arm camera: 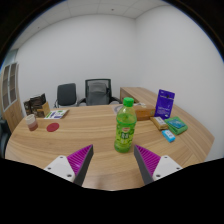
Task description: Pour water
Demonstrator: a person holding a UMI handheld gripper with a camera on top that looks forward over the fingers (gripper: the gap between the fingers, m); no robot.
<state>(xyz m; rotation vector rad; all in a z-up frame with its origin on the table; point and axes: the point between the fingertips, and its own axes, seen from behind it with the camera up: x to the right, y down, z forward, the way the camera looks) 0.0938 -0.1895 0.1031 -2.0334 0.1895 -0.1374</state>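
A green bottle (124,127) with a yellow-green cap is standing upright on a wooden tabletop (85,128), just ahead of the hand-held gripper (113,162) and centred between its 2 fingers, touching neither. The fingers are spreading wide apart, their purple pads (78,158) facing inward with open tabletop between them. Small boxes (176,125) are lying to the right of the bottle, a purple carton (164,101) is standing beyond them, and 2 office chairs (96,91) are sitting behind the far edge.
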